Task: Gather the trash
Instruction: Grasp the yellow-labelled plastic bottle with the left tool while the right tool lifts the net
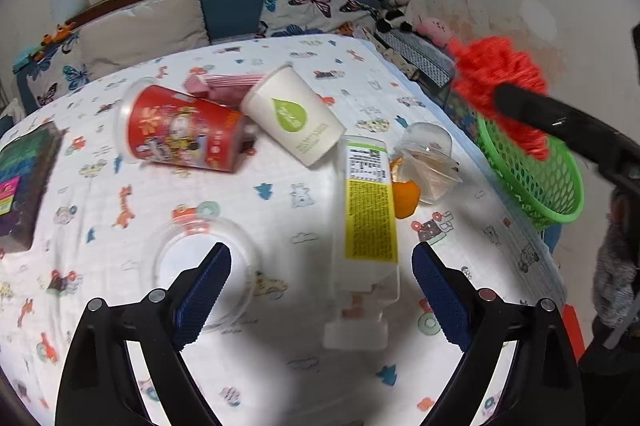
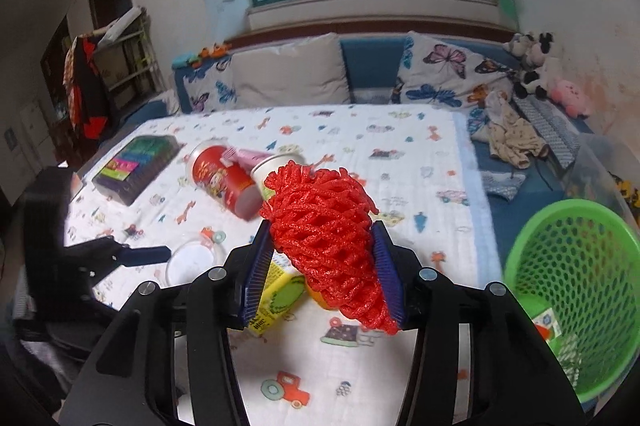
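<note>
right gripper [image 2: 324, 266] raised, clamping red foam net [image 2: 324, 238] near green basket [image 2: 576, 290]; left gripper [image 1: 320, 290] spread wide above table

The red foam net [image 2: 332, 246] hides most of the white paper cup [image 2: 276, 165] and the yellow-labelled bottle [image 2: 276, 300] in the right wrist view. The green basket [image 2: 576, 290] is cut off by the frame's edge there. The red printed cup [image 1: 180, 127] is motion-blurred, its print unreadable. The label text on the bottle is too small to read.
</note>
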`<action>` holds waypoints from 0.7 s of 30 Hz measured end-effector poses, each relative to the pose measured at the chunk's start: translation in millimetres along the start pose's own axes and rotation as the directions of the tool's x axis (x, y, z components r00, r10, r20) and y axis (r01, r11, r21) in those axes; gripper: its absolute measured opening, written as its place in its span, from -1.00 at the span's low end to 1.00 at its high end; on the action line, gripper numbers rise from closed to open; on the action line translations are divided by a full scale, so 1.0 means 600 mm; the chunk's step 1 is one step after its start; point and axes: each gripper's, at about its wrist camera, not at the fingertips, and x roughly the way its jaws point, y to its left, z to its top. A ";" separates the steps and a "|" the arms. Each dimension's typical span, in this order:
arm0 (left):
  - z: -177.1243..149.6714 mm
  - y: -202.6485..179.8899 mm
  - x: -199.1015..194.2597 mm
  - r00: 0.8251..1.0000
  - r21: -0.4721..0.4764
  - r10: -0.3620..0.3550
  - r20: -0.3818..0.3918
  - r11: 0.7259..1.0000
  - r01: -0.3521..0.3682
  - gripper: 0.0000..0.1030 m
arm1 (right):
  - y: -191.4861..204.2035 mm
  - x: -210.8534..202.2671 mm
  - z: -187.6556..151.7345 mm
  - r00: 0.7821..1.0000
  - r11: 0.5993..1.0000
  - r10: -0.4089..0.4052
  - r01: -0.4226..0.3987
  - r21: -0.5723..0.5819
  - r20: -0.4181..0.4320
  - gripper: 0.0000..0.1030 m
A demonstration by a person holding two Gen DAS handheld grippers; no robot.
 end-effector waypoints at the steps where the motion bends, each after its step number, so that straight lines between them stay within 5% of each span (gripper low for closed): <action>1: 0.002 -0.003 0.006 1.000 0.006 0.002 -0.004 1.000 -0.002 0.73 | -0.005 -0.004 -0.001 1.000 1.000 -0.004 0.004 0.008 0.004 -0.03; 21: 0.036 -0.038 0.122 0.993 0.083 0.029 -0.117 0.996 -0.019 0.23 | -0.147 -0.080 -0.058 0.983 0.966 -0.183 0.177 0.190 0.013 -0.03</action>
